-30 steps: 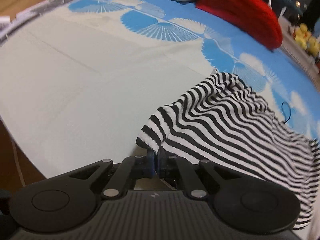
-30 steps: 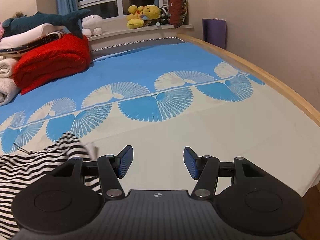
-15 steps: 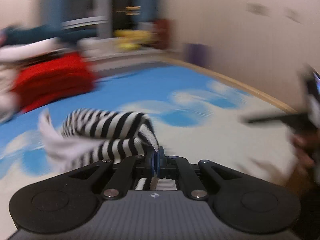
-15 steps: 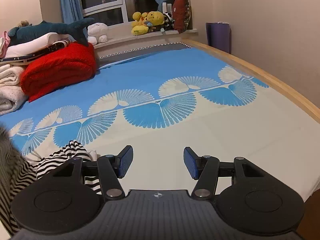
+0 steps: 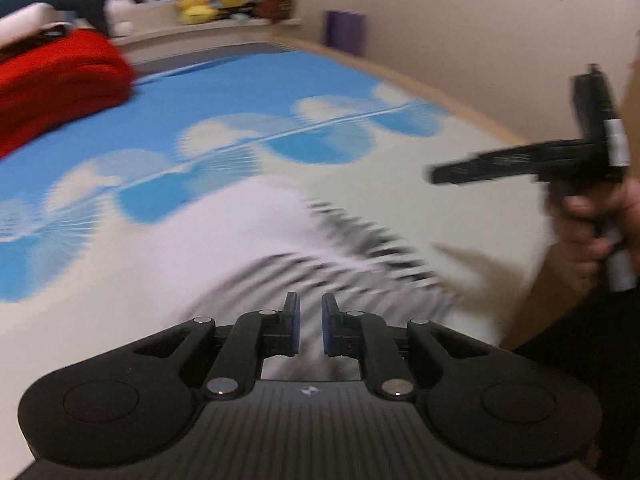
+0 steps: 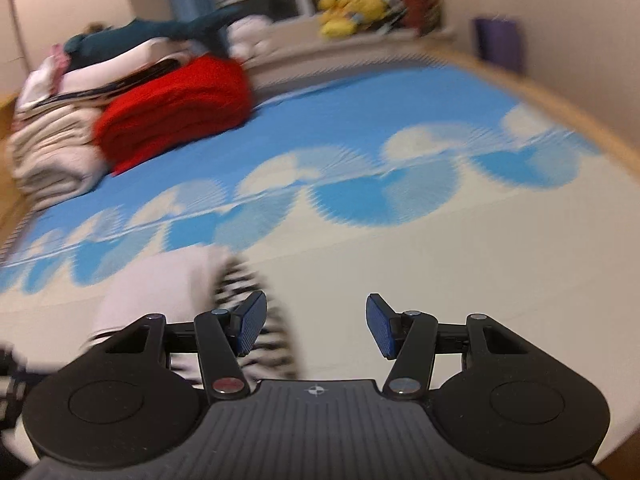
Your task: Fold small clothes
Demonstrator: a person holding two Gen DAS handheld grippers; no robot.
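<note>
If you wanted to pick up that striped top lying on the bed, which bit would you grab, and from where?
Probably the striped edge nearest the left gripper, coming in low from the bed's near side. The striped top lies flat on the bed sheet, white inside showing, so only an edge offers a fold thin enough to pinch. Blur hides exact hems. The right gripper, wide open, could take the far side.

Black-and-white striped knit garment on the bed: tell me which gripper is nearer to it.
Left. The left gripper is directly over the striped garment, jaws slightly parted; the right gripper is beside it, wide open.
</note>
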